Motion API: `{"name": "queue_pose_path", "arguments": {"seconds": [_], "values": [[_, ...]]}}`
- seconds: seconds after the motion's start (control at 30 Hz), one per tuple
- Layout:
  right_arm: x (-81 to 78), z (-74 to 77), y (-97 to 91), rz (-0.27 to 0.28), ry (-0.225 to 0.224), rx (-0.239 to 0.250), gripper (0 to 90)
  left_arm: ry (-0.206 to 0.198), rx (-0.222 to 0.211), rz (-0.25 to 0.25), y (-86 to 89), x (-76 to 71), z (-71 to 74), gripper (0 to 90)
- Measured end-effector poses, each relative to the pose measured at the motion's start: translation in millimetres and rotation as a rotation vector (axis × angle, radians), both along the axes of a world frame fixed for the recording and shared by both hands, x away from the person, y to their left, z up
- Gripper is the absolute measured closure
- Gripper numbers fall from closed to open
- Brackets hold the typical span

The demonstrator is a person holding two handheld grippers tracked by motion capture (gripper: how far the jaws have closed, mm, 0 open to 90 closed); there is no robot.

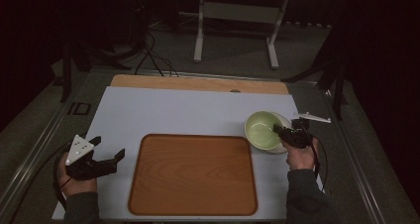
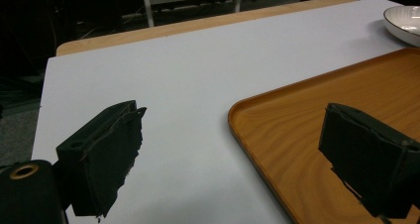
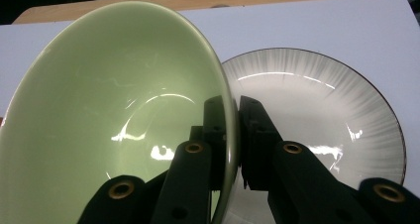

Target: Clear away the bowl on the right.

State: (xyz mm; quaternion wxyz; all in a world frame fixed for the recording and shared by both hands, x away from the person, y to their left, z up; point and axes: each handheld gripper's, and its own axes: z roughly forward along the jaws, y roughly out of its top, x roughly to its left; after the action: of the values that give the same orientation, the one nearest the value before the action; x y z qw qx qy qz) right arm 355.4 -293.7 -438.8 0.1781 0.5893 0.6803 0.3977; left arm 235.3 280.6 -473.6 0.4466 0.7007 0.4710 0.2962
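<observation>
Right gripper [image 1: 278, 130] clamped on the rim of the green bowl [image 1: 261, 130], one jaw inside, one outside. Bowl tipped on edge over the white plate [image 3: 327, 110] at the mat's right side, just right of the wooden tray [image 1: 193, 174]; its opening faces left toward the tray, rim near vertical. Left gripper [image 1: 106, 149] jaws wide apart, holding nothing, left of the tray's edge.

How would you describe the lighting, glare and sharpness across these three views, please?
High view: dim, the surroundings nearly black, the white mat and wooden tray evenly lit. Left gripper view: soft light, the left gripper close up and slightly blurred. Right gripper view: bright glare streaks on the green bowl and the white plate under it, with the right gripper sharp on the bowl's rim.
</observation>
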Motion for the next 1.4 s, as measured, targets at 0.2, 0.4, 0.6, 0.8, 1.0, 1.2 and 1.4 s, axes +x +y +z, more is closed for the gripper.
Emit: {"name": "queue_pose_path", "arguments": {"seconds": [0.2,0.4,0.6,0.8,1.0,1.2,1.4], "values": [[-1.7,0.5,3.3,0.013,-0.011,-0.001,83.2,0.0,0.003,-0.004,-0.1,1.1,0.1,9.5],[-3.8,-0.2,11.4,0.038,-0.01,0.0,83.2,0.0,0.004,-0.006,-0.3,0.5,0.1,9.5],[-4.8,-1.8,23.6,0.075,-0.005,0.003,83.2,0.011,0.007,-0.008,-1.0,2.2,-0.4,9.5],[-5.9,-1.3,29.5,0.1,-0.003,0.019,83.2,0.023,0.011,-0.002,-0.9,3.1,-1.0,9.7],[-8.2,0.5,34.6,0.113,-0.01,0.017,83.2,0.03,0.012,0.0,-0.6,3.7,-1.3,9.9],[-9.9,0.9,40.7,0.13,-0.012,0.01,83.2,0.033,0.012,0.002,-0.4,4.4,-1.5,9.9],[-12.0,1.3,47.1,0.148,-0.016,0.007,83.1,0.034,0.009,0.004,-0.3,4.4,-1.8,10.2]]}}
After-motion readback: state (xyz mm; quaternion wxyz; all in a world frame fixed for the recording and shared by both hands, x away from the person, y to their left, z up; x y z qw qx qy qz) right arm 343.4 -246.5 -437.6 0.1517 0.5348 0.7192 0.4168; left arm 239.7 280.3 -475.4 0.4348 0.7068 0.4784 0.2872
